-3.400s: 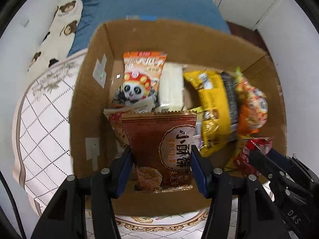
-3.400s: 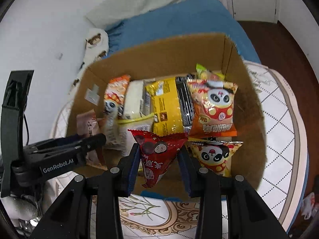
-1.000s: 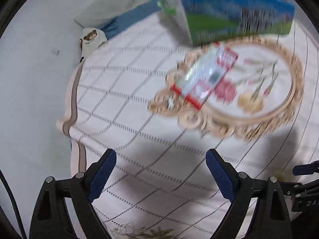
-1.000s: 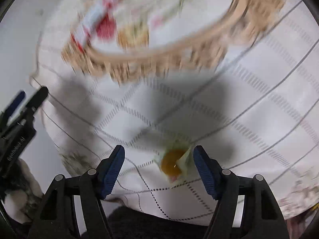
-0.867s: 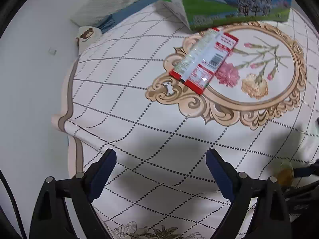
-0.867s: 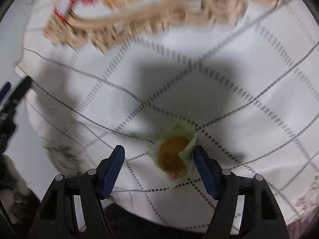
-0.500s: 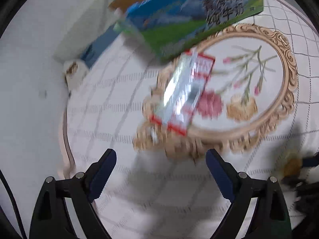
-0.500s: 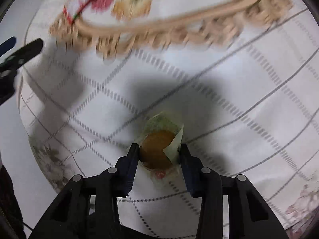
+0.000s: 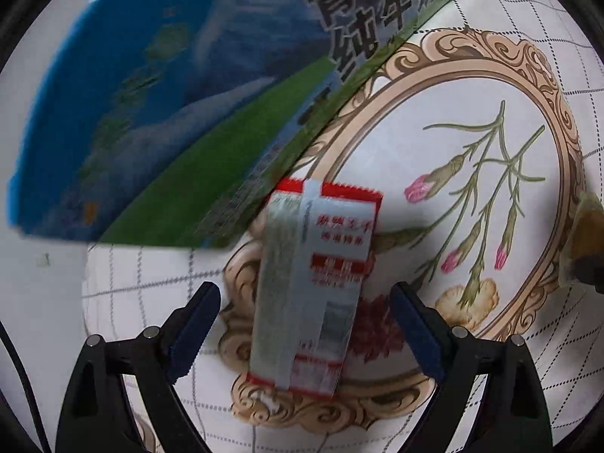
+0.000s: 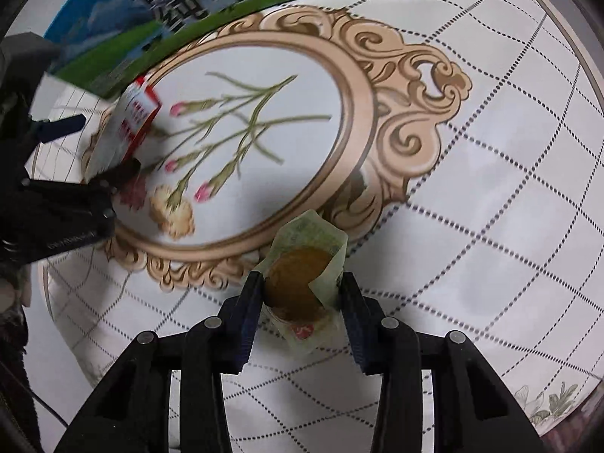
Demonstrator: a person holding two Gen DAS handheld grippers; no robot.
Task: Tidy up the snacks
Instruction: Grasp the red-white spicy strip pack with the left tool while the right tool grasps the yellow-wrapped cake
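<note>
A red and silver snack packet (image 9: 317,287) lies flat on the patterned tablecloth, just in front of the blue and green milk carton box (image 9: 181,105). My left gripper (image 9: 304,334) hangs open right above it, one finger on each side, not touching. The same packet (image 10: 130,120) shows at the left of the right wrist view, with the left gripper (image 10: 90,151) over it. My right gripper (image 10: 300,287) is shut on a small round brown pastry in a clear green-tinted wrapper (image 10: 305,275), held a little above the cloth.
The milk carton box (image 10: 211,3) stands at the far side of the round table. The tablecloth (image 10: 472,196) has a gold oval frame with printed flowers in the middle and a dotted grid around it. The table's edge curves round near and right.
My right gripper closed on the wrapped pastry and lifted it toward the oval. My left gripper rolled and dropped toward the red and silver packet, which now lies between its fingers.
</note>
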